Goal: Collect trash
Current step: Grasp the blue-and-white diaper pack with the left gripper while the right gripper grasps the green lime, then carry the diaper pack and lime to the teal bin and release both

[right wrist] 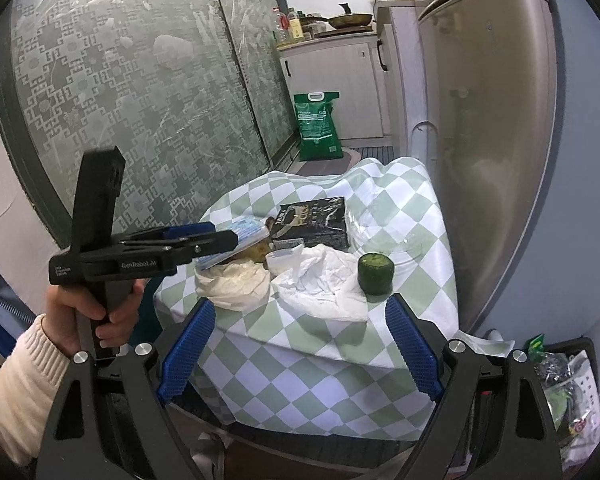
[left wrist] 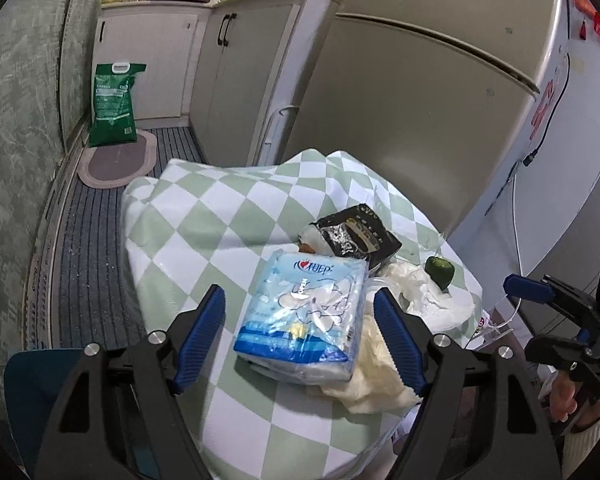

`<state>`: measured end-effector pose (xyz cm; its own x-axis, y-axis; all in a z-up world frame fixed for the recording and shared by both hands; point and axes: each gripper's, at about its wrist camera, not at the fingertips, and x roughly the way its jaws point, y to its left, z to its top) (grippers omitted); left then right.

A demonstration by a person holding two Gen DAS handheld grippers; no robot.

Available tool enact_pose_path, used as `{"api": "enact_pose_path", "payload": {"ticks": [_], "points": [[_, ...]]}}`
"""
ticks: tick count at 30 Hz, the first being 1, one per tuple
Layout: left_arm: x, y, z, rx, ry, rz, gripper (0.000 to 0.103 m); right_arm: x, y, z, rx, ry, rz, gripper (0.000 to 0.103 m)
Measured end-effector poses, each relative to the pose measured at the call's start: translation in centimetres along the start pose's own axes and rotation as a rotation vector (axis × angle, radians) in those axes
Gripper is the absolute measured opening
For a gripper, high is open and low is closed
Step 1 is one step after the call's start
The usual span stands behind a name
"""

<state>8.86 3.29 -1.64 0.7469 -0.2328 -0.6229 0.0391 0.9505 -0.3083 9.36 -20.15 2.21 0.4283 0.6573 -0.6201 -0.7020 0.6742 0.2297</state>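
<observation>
A small table with a green-and-white checked cloth holds the trash. A blue tissue pack lies between the open fingers of my left gripper, which hovers just above it. Beside it lie crumpled cream paper, crumpled white tissue, a black packet and a green cut fruit. My right gripper is open and empty, at the table's near edge. The left gripper also shows in the right wrist view.
A fridge stands right behind the table. A patterned glass door is on the left. A green sack stands on the floor by white cabinets. A bin with rubbish sits at the lower right.
</observation>
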Motion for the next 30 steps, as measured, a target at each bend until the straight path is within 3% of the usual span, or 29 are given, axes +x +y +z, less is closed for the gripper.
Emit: {"api": "enact_pose_path", "payload": {"ticks": [2, 4, 7, 19, 25, 30], "points": [[0.2, 0.1, -0.1, -0.002, 0.000, 0.004, 0.073, 0.2, 0.0, 0.0, -0.001, 0.004, -0.003, 0.088], [0.4, 0.1, -0.1, -0.002, 0.004, -0.014, 0.056, 0.5, 0.2, 0.0, -0.013, 0.011, -0.005, 0.088], [0.3, -0.2, -0.2, 0.015, -0.002, -0.009, 0.052, 1.0, 0.6, -0.1, -0.038, 0.024, -0.014, 0.079], [-4.1, -1.1, -0.2, 0.023, -0.152, -0.040, 0.052, 2.2, -1.0, 1.1, -0.023, 0.031, -0.127, 0.052], [-5.0, -1.1, -0.3, 0.010, -0.180, -0.064, 0.052, 3.7, -2.6, 1.7, 0.012, 0.065, -0.168, 0.037], [-5.9, -0.8, -0.7, 0.014, -0.196, -0.064, 0.052, 5.1, -3.4, 1.8, 0.033, 0.102, -0.193, 0.036]]}}
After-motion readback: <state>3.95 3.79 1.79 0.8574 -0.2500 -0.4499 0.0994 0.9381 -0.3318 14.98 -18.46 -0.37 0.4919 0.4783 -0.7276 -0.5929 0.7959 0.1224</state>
